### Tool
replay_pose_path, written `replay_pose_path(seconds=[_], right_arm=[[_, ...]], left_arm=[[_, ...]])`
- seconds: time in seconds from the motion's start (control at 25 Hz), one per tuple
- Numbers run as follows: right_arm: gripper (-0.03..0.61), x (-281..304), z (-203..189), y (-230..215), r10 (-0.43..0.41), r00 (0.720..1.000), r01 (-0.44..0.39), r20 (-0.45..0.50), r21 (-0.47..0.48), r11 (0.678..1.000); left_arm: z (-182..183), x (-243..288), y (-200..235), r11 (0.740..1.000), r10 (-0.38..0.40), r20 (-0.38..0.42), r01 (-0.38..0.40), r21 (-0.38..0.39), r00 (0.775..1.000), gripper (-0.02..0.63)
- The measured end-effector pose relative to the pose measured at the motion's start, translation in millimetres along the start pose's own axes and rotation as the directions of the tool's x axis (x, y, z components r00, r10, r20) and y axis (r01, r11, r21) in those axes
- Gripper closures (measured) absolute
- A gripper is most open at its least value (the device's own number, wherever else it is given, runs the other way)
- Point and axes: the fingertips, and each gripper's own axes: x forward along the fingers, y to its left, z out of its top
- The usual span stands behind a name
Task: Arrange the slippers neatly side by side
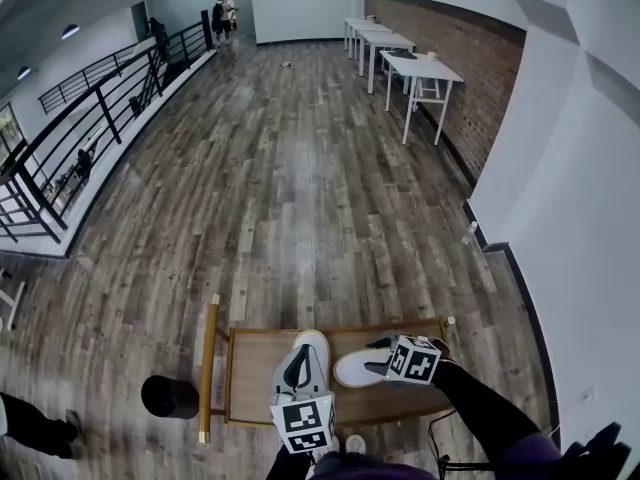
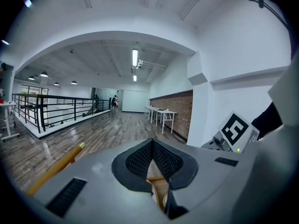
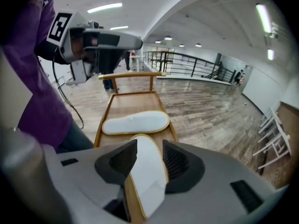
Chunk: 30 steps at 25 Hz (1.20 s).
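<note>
A low rack (image 1: 252, 373) stands on the floor (image 1: 280, 188) just before the person, its rail (image 1: 208, 368) at the left end. Two slippers lie on it, just beside each other: the left slipper (image 1: 315, 346) points away, the right slipper (image 1: 350, 369) lies crosswise, between the jaws of the right gripper (image 1: 376, 358). The left gripper (image 1: 297, 370) hangs over the left slipper. Far ahead, tables (image 1: 420, 68) line the right wall (image 1: 470, 58); a railing (image 1: 90, 108) runs along the left.

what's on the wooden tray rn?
Two white slippers at right angles: far slipper crosswise, near slipper between the open jaws of the right gripper. Its near end is hidden under the gripper.
</note>
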Motion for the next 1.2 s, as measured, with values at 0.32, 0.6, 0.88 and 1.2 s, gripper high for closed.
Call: replay_pose_path(seconds=[0.32,0.6,0.88,1.2], right_arm=[[0.414,25.5,-40.4,6.6,0.121,0.958,-0.169,-0.258,-0.171,0.971],[0.414,47.8,-59.4,5.8,0.147,0.906,-0.275,-0.397,-0.287,0.918],[0.414,66.5,-73.8,14.1,0.181,0.855,-0.362,-0.486,-0.31,0.879],[0.414,72.3,-81.4,11.9,0.166,0.847,-0.353,-0.505,-0.302,0.885]], left_arm=[[-5.0,7.5,6.6,1.0,0.009,-0.035,-0.008,0.021,0.999,0.614],[-12.4,10.1,12.7,0.998,0.018,-0.061,-0.015,0.056,0.998,0.614],[-16.7,9.2,17.6,0.999,0.023,-0.075,-0.02,0.051,0.997,0.614],[-22.2,10.2,17.2,0.999,0.024,-0.088,-0.019,0.051,0.996,0.613]])
